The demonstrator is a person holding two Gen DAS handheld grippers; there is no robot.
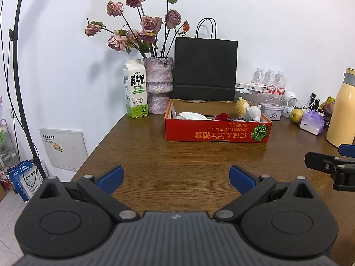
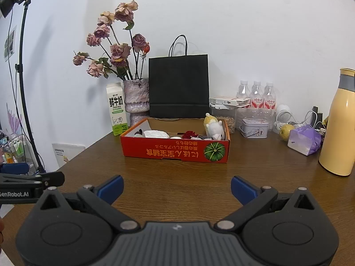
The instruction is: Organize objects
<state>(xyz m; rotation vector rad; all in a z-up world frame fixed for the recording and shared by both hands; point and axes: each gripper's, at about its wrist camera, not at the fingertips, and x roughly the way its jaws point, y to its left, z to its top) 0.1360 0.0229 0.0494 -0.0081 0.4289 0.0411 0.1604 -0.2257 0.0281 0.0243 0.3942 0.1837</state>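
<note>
A red cardboard box (image 1: 218,130) (image 2: 175,151) with a pumpkin print sits mid-table. Inside it lie a white plush toy (image 1: 253,112) (image 2: 214,128), a red rose (image 1: 221,117) (image 2: 189,134) and white crumpled items (image 1: 192,115) (image 2: 156,134). My left gripper (image 1: 176,177) hovers open over bare wood in front of the box, nothing between its blue pads. My right gripper (image 2: 177,188) is likewise open and holds nothing, level with the left one. In the left wrist view the right gripper's fingers (image 1: 319,160) show at the right edge; in the right wrist view the left gripper's fingers (image 2: 42,178) show at the left edge.
Behind the box stand a milk carton (image 1: 135,88) (image 2: 116,108), a vase of dried roses (image 1: 158,84) (image 2: 135,100) and a black paper bag (image 1: 205,68) (image 2: 178,86). To the right are water bottles (image 2: 256,95), a tin (image 2: 254,128), a pear (image 2: 285,132), a purple packet (image 2: 305,139) and a yellow flask (image 2: 340,124).
</note>
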